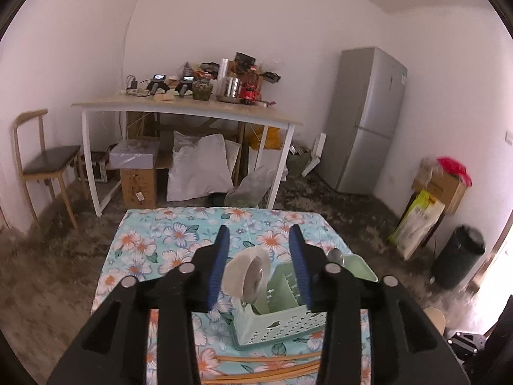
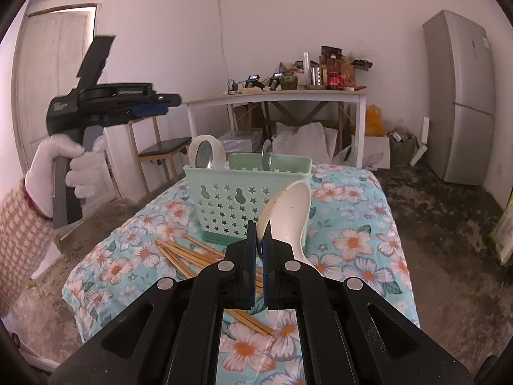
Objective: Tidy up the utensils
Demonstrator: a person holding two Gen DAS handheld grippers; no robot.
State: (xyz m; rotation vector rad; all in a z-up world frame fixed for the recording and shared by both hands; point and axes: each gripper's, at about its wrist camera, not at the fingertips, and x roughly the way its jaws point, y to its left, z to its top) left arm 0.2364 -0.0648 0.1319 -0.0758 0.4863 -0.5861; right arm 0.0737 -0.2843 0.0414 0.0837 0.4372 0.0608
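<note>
A mint-green perforated caddy [image 2: 231, 199] stands on the floral tablecloth [image 2: 352, 243]. Standing in it are a white spoon [image 2: 205, 152] with a metal one nested against it, and a second metal spoon [image 2: 266, 154]. My right gripper [image 2: 261, 227] is shut on the edge of a white ceramic spoon [image 2: 288, 211], held upright just in front of the caddy. My left gripper [image 1: 259, 229] hangs open above the caddy [image 1: 282, 324] with nothing between its pads, over the nested spoons [image 1: 247, 272]. A white-gloved hand [image 2: 77, 166] holds it. Several wooden chopsticks [image 2: 186, 253] lie loose in front of the caddy.
The small table's far edge [image 1: 224, 210] and side edges drop to a rough floor. Beyond stand a white desk [image 1: 192, 109] loaded with clutter, a wooden chair [image 1: 45, 160], boxes and bags, a grey fridge [image 1: 368, 118] and a dark bin [image 1: 458, 256].
</note>
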